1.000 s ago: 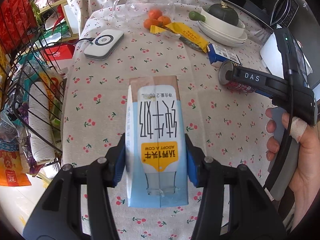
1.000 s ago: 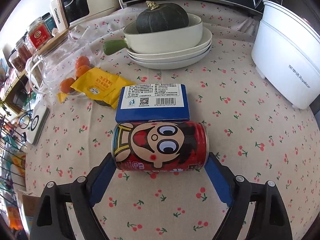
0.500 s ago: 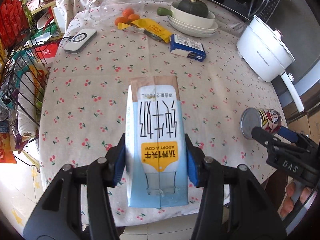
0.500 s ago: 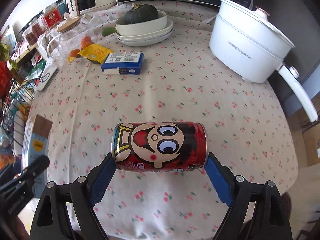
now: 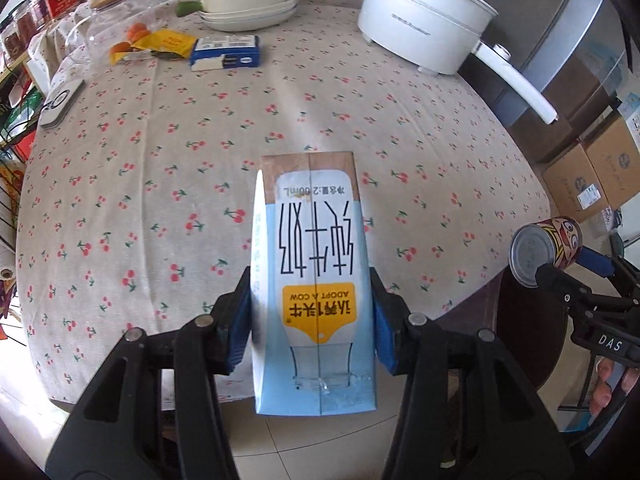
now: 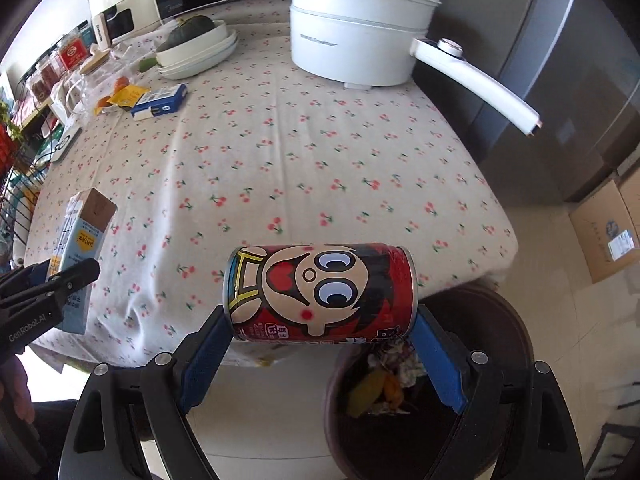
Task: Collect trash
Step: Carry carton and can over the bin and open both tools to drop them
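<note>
The milk carton (image 5: 312,264) is a small paperboard box, probably drained and so very light; its flat walls would buckle under a hard squeeze, so the sensible hold is across the two narrow sides near the lower half, which is where the left gripper (image 5: 312,320) has it, blue pads pressed flat against either side. It hangs in the air over the near edge of the bench (image 5: 160,160), printed face up and its brown end pointing away. The red drink can (image 6: 320,292) looks like thin metal, rigid along its length but smooth and easy to dent on the curved wall; the right gripper (image 6: 320,320) clamps it end to end, one pad on each flat lid, which avoids the slippery round side. The can lies sideways in that grip, past the bench edge and above the floor, with a dark bin (image 6: 516,344) holding scraps just beyond and below it. Compared with a second ago, both pieces of trash have come off the cloth: the can then lay on the bench against a blue box (image 6: 160,100) and now that box sits well away near the yellow packet (image 6: 128,94) and the stacked dishes (image 6: 196,60). The carton has likewise been carried back from mid-bench to the rim, and the white cooking pot (image 6: 356,44) has come into view. Judging by the bin's place, the can is nearer to being dropped.
</note>
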Tool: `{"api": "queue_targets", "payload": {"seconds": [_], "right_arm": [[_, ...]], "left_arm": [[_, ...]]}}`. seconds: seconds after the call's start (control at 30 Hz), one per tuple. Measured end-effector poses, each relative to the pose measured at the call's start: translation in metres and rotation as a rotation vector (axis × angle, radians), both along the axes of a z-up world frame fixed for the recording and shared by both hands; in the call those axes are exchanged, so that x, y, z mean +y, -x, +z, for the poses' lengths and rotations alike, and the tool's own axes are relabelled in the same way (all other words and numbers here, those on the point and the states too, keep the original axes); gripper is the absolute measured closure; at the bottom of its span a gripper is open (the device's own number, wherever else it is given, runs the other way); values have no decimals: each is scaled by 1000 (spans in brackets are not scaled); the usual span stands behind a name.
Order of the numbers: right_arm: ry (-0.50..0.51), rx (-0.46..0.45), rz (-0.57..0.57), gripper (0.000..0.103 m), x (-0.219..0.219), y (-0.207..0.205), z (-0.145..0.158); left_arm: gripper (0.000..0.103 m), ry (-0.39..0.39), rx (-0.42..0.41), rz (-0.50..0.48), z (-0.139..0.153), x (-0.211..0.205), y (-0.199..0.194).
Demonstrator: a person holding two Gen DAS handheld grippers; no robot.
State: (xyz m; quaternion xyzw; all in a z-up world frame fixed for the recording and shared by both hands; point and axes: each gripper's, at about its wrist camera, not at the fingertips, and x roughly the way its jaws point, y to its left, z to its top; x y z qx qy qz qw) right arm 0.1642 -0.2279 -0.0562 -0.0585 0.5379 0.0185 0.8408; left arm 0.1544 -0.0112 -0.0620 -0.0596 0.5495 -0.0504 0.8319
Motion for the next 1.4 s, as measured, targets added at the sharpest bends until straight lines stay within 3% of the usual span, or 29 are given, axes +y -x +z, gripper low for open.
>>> {"api": "queue_targets", "payload": {"seconds": [0.23,0.67,0.87,0.93,1.0,1.4], "right_arm": [[-52,37,-83,14,-57,18,-10],[-71,73,-201,13,-153,70,-30],[-71,92,-273,13,-198,93,-41],[-69,98,-285,13,-207,98,-44],[-67,107,-293,13,-215,101,-47],[-53,164,-242,13,-209,92,-64]], "left_arm": [[50,24,-3,-117,1,-51,3],[50,103,10,-513,-14,-188,24],[50,149,10,-634,-25,-230,28],[42,107,-5,-637,-26,-236,27],[16,72,-35,-614,-24,-236,25],[15,93,-20,-469,-15,-181,11]]}}
